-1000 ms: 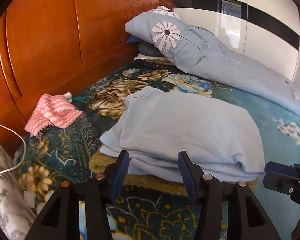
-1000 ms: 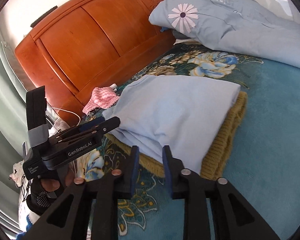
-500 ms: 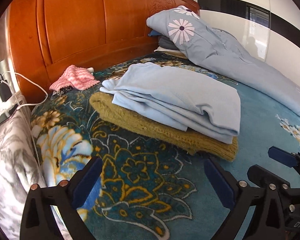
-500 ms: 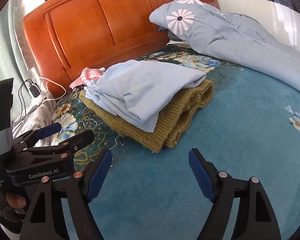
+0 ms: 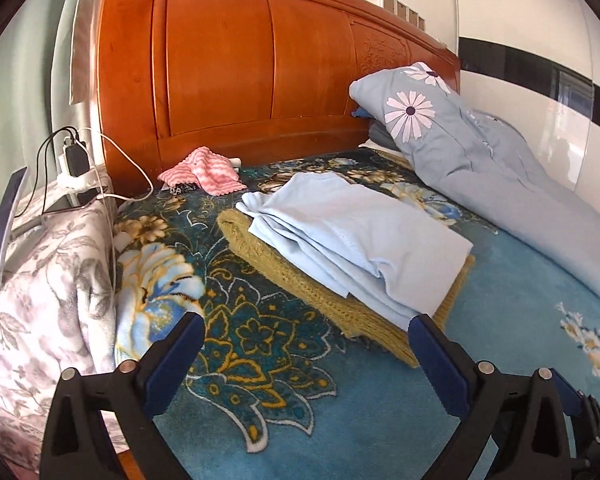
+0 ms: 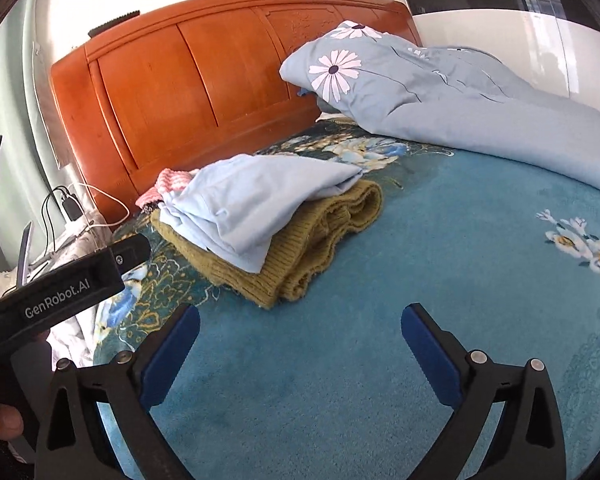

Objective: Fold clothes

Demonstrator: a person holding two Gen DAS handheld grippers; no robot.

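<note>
Pale-blue cotton, the folded garment [image 5: 364, 236] lies mid-frame on top of a folded mustard knit sweater [image 6: 300, 256] on the bed [image 6: 440, 280]; I judge both soft, light and floppy, the top one apt to slide, so I'd pinch a folded edge through all layers. My left tool [image 5: 304, 356] and right tool [image 6: 300, 340] hang low in frame, both spread wide and gripping nothing, short of the stack. Pink striped cloth [image 5: 204, 170] sits upper left by the wooden headboard [image 5: 260, 72], grey-blue daisy quilt [image 5: 480, 160] at the right.

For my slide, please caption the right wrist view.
Open right gripper faces blue shirt folded atop olive sweater.
</note>
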